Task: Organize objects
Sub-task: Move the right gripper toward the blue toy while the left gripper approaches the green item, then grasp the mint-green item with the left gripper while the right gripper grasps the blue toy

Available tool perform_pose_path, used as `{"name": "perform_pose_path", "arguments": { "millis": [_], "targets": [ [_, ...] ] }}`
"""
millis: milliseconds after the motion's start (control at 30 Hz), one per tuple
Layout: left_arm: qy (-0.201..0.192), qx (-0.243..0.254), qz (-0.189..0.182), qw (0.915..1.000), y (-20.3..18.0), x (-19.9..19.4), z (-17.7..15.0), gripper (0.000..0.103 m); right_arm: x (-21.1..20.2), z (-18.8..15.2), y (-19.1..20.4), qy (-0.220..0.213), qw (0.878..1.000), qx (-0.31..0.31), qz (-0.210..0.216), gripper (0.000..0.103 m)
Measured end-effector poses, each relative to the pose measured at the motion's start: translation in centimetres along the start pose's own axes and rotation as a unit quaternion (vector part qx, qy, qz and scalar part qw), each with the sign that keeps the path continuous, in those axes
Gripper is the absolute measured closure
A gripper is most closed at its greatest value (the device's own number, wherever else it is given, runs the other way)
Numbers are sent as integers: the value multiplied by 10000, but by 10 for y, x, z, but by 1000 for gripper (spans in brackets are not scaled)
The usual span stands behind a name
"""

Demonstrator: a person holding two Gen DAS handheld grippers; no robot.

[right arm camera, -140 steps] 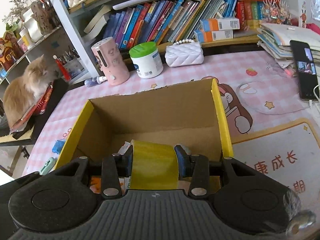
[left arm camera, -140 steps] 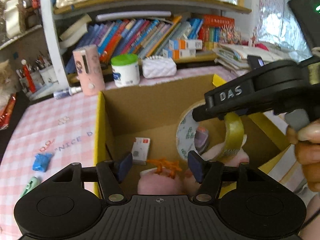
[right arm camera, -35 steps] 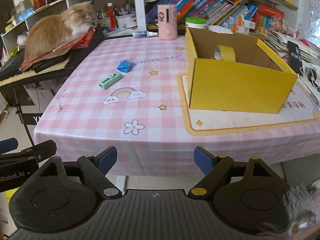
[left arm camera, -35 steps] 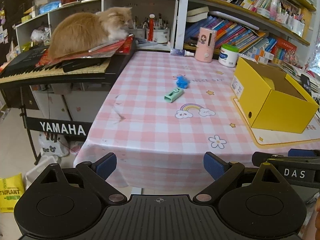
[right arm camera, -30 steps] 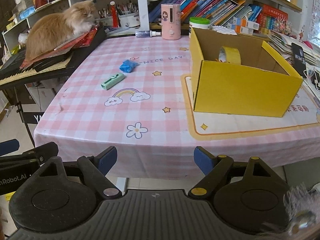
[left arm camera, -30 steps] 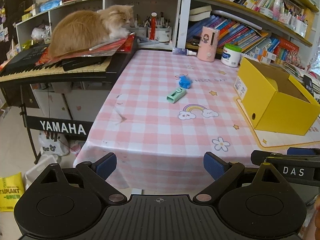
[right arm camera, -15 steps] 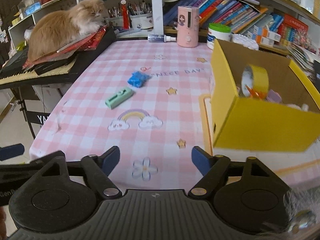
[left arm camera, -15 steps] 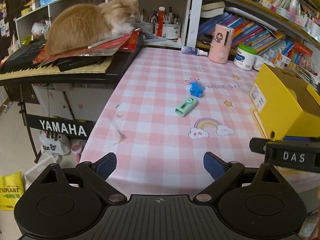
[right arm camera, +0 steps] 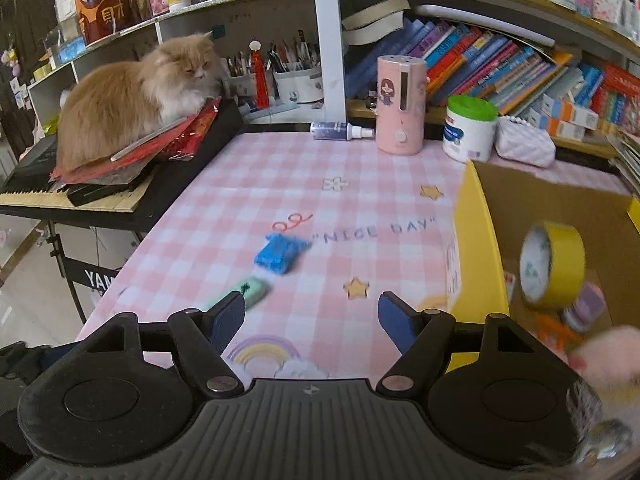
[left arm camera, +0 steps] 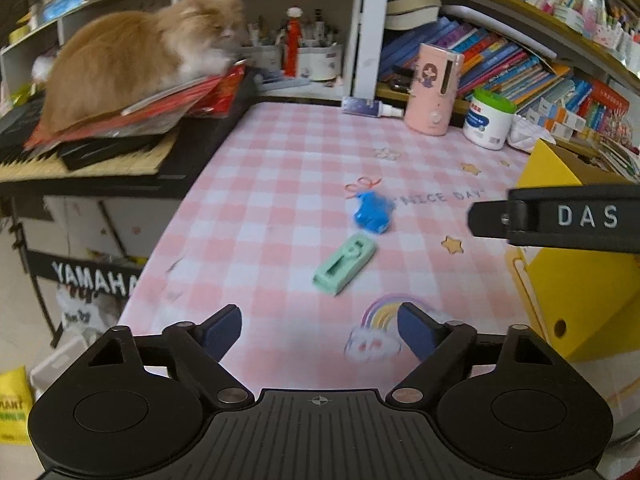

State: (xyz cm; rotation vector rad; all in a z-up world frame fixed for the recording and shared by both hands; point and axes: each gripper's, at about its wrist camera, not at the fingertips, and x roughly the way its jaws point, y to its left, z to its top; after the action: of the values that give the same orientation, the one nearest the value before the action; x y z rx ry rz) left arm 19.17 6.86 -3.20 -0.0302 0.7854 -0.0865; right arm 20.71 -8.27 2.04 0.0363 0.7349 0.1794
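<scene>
On the pink checked table (left arm camera: 280,184), left of the yellow box (right arm camera: 476,240), both the left gripper (left arm camera: 320,330) and right gripper (right arm camera: 312,316) gape wide and empty, so one should straddle the mint-green case (left arm camera: 345,263) across its narrow width, near the blue packet (left arm camera: 372,212).

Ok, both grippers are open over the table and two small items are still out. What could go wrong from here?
The green item and the blue item lie close together, so the open left gripper could nudge one while closing on the other. The right gripper sits close beside the yellow box and may clip its wall. The cat by the table's far corner could step in.
</scene>
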Motion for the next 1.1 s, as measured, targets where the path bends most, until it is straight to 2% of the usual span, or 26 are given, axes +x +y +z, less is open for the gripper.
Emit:
{"name": "perform_pose_path", "arguments": {
  "millis": [167, 333, 500, 567, 667, 833, 1033, 1100],
  "targets": [
    [77, 335, -15, 9994, -13, 39, 20, 41, 24, 20, -4, 41, 9999, -114, 86, 30],
    [237, 762, -56, 9968, -23, 77, 36, 53, 45, 38, -6, 79, 9997, -175, 164, 31],
    [434, 721, -202, 9962, -24, 94, 36, 67, 62, 46, -8, 177, 9994, -172, 241, 31],
    [400, 766, -214, 9960, -25, 95, 35, 80, 68, 48, -9, 228, 9993, -155, 256, 31],
    [418, 701, -273, 9963, -21, 93, 35, 80, 79, 49, -10, 343, 9990, -94, 286, 31],
    [329, 91, -110, 9994, 4, 71, 34, 80, 100, 51, -6, 528, 9980, -32, 349, 33],
    [372, -460, 78, 9982, 34, 49, 29, 80, 142, 45, 11, 1026, 9938, 290, 323, 48],
    [390, -503, 136, 9979, 37, 42, 26, 80, 155, 42, 17, 1102, 9929, 393, 208, 49]
  ]
}}
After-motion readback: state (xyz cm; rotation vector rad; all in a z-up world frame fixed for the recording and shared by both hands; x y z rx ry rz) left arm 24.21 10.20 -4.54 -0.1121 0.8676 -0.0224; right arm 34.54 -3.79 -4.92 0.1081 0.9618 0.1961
